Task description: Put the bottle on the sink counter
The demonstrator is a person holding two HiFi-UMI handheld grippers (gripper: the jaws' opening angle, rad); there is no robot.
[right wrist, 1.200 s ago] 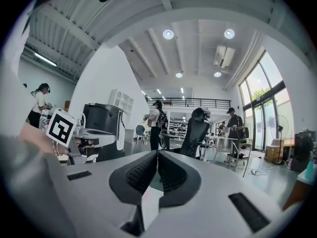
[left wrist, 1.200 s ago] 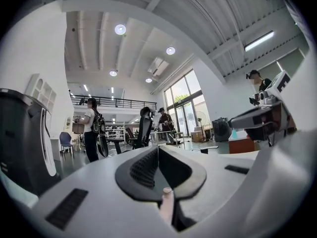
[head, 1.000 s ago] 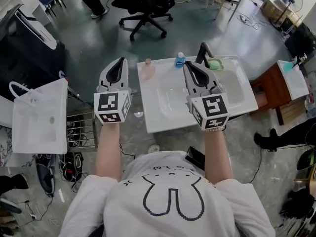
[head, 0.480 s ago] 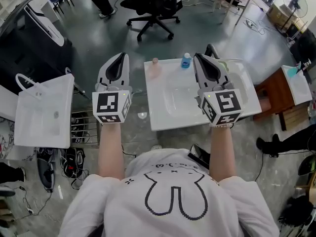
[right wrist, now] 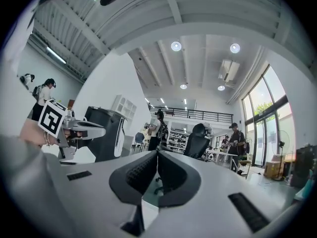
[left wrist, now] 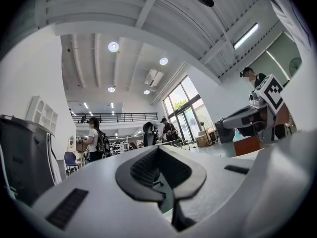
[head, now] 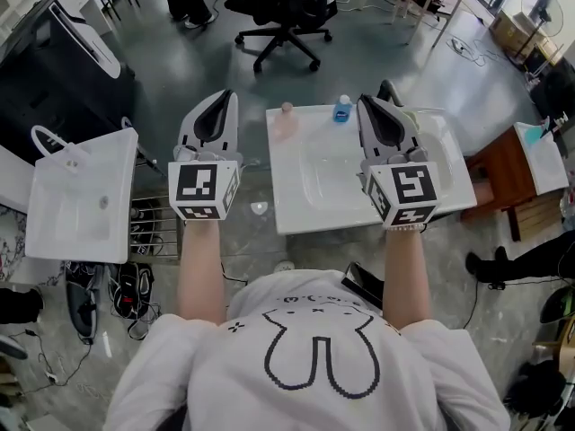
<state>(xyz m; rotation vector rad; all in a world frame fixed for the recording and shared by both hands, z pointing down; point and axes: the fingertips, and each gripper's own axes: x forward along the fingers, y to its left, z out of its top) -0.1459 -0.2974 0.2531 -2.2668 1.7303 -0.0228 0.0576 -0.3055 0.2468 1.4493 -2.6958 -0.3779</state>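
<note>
A small blue bottle (head: 342, 109) stands at the back edge of the white sink counter (head: 296, 206), next to the black faucet (head: 387, 88). A pale pink bottle (head: 286, 118) stands at the counter's back left corner. My left gripper (head: 221, 98) (left wrist: 158, 150) hovers over the floor just left of the counter, shut and empty. My right gripper (head: 374, 104) (right wrist: 157, 155) hangs over the basin's right side, shut with nothing between its jaws. Both gripper views look up at the ceiling and across the room.
A second white sink unit (head: 81, 196) sits at the left beside a wire rack (head: 153, 232). A black office chair (head: 283, 3) stands behind the counter and a wooden stand (head: 503, 164) to its right. People stand further back in the room.
The head view has shifted a little, so the counter sits slightly higher and further right. My right gripper has drifted right with it. Both grippers stay shut and empty.
</note>
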